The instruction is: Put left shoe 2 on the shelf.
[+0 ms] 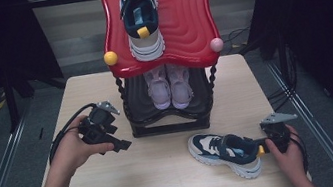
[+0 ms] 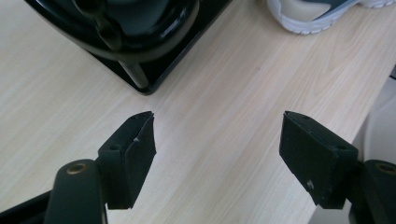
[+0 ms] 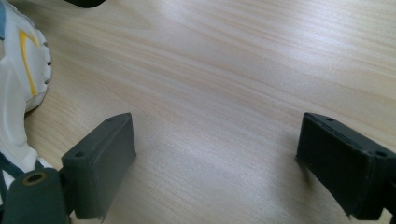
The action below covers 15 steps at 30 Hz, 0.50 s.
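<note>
navy and white chunky sneaker (image 1: 224, 154) lies on pale wooden table (image 1: 167, 174), long axis left-right, heel just beside right gripper (image 1: 269, 144), jaws spread, empty. left gripper (image 1: 117, 142) also spread wide, empty, farther off near black shoe rack base (image 1: 169, 126).

Bright light falls from above on the surface (image 1: 167, 174); its sides at 3 and 9 o'clock stay dark. Close views look soft.

A rack (image 1: 168, 118) stood at the table's (image 1: 167, 174) twelve o'clock, one shoe (image 1: 141, 14) on top, a pair (image 1: 169, 87) below, another shoe (image 1: 224, 154) at four o'clock.
</note>
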Tool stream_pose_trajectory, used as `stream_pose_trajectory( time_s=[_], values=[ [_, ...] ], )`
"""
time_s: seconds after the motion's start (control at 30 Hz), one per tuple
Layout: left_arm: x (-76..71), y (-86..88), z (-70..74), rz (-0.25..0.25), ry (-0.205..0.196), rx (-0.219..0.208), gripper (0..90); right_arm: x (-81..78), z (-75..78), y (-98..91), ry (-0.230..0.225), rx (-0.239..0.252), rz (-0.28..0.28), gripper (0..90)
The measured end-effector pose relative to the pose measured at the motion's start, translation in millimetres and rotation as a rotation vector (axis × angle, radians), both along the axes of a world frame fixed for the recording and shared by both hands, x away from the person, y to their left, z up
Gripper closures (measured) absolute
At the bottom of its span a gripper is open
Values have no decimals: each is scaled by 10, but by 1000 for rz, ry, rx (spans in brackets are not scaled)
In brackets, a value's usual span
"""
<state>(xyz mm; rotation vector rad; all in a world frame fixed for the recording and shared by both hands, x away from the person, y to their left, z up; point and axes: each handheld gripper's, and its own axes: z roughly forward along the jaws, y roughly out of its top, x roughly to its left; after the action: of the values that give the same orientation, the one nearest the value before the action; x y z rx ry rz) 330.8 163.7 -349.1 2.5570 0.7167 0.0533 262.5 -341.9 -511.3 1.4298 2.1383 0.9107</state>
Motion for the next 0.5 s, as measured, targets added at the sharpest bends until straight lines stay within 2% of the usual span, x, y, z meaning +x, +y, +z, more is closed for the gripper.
stream_pose_trajectory(
  time_s=[0.17, 0.3, 0.5],
  values=[
    [-42, -12, -296, 17, 16, -42, 266, 0, 0, 0, 0, 0, 0, 108],
    [-67, -2, -530, 21, 29, -54, 266, 0, 0, 0, 0, 0, 0, 108],
    [-110, -5, -825, 41, 12, -66, 266, 0, 0, 0, 0, 0, 0, 108]
  ],
)
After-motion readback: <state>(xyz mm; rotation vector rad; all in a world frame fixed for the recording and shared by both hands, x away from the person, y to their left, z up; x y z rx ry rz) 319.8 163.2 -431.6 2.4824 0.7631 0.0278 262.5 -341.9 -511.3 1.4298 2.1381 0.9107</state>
